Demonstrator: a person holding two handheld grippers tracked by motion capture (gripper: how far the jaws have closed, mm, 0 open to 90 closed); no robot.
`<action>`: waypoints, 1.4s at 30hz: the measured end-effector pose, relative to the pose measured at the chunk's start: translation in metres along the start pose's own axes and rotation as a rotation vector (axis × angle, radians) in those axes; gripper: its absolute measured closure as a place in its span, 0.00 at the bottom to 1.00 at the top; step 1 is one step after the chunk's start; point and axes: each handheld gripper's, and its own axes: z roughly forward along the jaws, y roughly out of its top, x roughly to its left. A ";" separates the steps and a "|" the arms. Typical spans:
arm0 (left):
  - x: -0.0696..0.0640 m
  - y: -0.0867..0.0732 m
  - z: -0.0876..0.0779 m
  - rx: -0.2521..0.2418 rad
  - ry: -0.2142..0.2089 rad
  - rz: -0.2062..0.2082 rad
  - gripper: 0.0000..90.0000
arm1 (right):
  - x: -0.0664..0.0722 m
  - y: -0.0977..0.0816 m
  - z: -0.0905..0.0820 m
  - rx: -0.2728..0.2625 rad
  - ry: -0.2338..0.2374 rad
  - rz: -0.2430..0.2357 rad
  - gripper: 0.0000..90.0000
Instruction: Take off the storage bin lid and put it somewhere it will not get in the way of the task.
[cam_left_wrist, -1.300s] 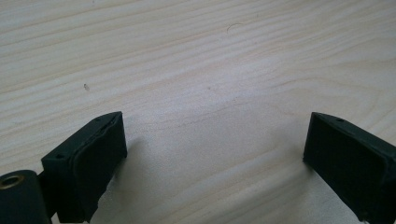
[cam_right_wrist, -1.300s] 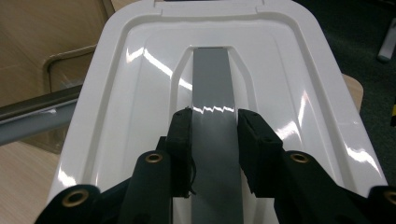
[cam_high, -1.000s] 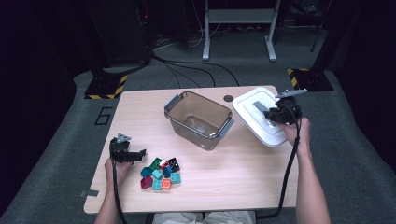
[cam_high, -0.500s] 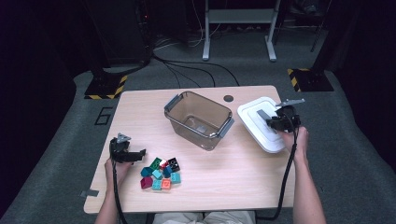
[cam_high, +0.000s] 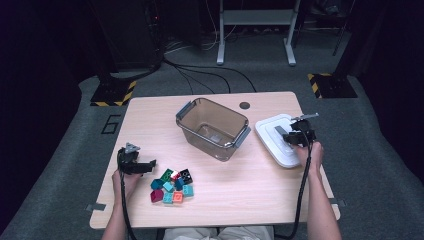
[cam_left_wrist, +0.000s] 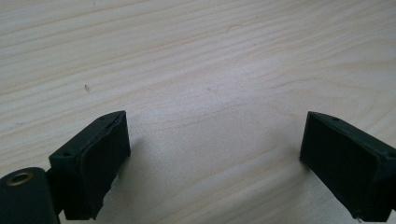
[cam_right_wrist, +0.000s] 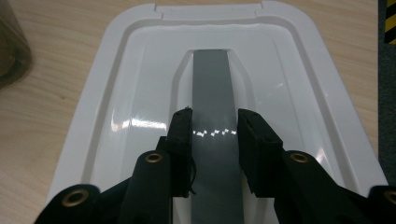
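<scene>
A white lid (cam_high: 276, 145) with a grey handle strip (cam_right_wrist: 212, 79) is down at the table's right side, beside the clear brown box (cam_high: 212, 127). My right gripper (cam_right_wrist: 214, 135) is shut on that strip, one pad against each of its long edges. In the high view the right gripper (cam_high: 288, 135) sits over the lid's middle. Several coloured bricks (cam_high: 172, 185) lie in a heap at the front left. Just left of the heap, my left gripper (cam_high: 150, 164) rests low and points toward it. Its jaws stand wide open over bare wood (cam_left_wrist: 215, 154), with nothing between them.
The wooden table (cam_high: 250, 200) has a dark round hole (cam_high: 244, 105) near its far edge. The lid reaches close to the table's right edge. Beyond the table are cables, yellow-black striped floor plates (cam_high: 114, 93) and a metal stand on grey carpet.
My right gripper has come down with the lid, from a raised, tilted hold to table level. The left gripper has stayed where it was.
</scene>
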 end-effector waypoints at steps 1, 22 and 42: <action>0.000 0.000 0.000 0.000 0.000 -0.001 0.09 | 0.000 -0.001 0.001 0.000 -0.001 0.008 0.74; 0.000 0.000 0.000 -0.001 0.003 -0.002 0.10 | -0.005 -0.010 0.023 0.033 -0.016 0.084 0.45; 0.000 0.000 0.000 -0.003 -0.001 -0.001 0.10 | 0.035 -0.027 -0.023 -0.128 0.079 -0.032 0.00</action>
